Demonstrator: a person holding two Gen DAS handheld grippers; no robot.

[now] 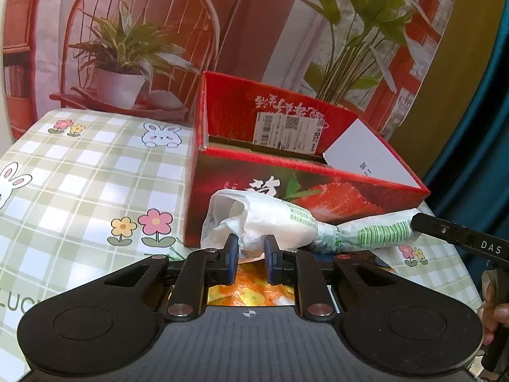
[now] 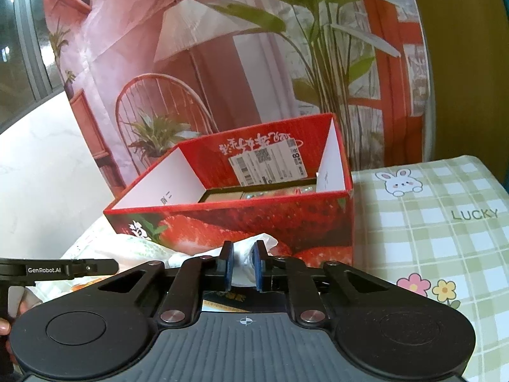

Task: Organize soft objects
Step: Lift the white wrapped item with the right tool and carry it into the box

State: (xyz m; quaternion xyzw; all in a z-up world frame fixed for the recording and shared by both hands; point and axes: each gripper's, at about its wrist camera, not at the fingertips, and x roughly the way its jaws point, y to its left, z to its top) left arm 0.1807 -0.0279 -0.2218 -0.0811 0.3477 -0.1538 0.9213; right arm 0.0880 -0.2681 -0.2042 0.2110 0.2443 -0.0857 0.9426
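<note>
Plastic bag [image 1: 276, 222] is lying outside the strawberry box [image 1: 286, 172] at 12 o'clock; left tool [image 1: 251, 251] and right tool [image 2: 244, 262] are each pinching it, narrowly parted. Boxing is pending.

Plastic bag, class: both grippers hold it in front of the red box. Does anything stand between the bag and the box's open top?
Only the red box's own front wall, which rises above the plastic bag. The left gripper and right gripper would probably need to lift it over that rim. The opening itself looks unobstructed.
</note>
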